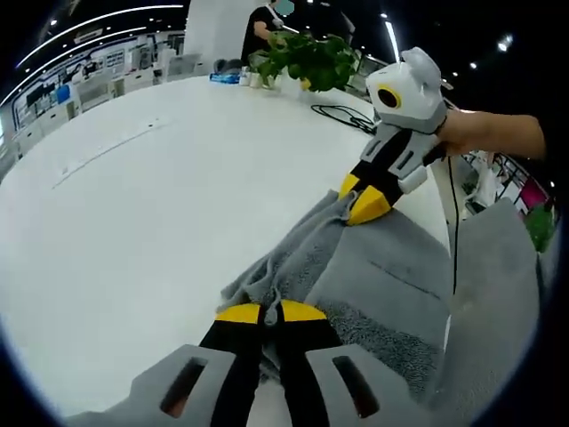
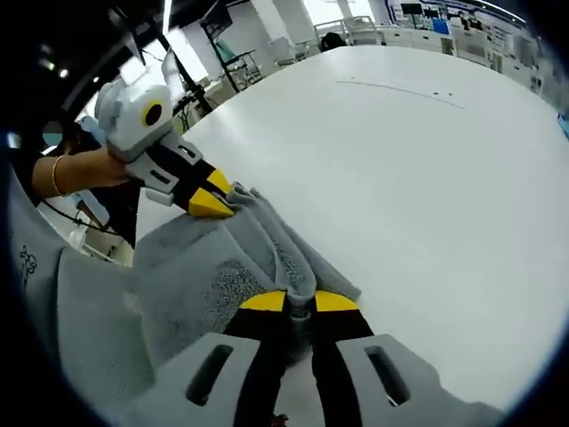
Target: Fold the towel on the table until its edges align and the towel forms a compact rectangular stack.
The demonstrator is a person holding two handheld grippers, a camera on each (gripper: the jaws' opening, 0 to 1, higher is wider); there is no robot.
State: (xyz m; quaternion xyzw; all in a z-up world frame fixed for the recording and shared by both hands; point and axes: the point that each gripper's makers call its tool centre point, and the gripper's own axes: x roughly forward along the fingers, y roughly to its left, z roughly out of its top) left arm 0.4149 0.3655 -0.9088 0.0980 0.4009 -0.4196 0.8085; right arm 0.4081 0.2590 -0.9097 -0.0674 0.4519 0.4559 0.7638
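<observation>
Both tongs, left and right, are clamped on the towel edge. A plant sits far past the left tongs.

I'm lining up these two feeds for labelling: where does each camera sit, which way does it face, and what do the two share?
Left gripper view: rides on the left gripper, looking along its jaws, which pinch the grey towel, across the white table toward a potted plant; the right gripper and the hand holding it enter from the right.
Right gripper view: rides on the right gripper, facing the opposite way over the towel; the left gripper and its hand enter from the left.
Shared: towel, table, both grippers.
</observation>
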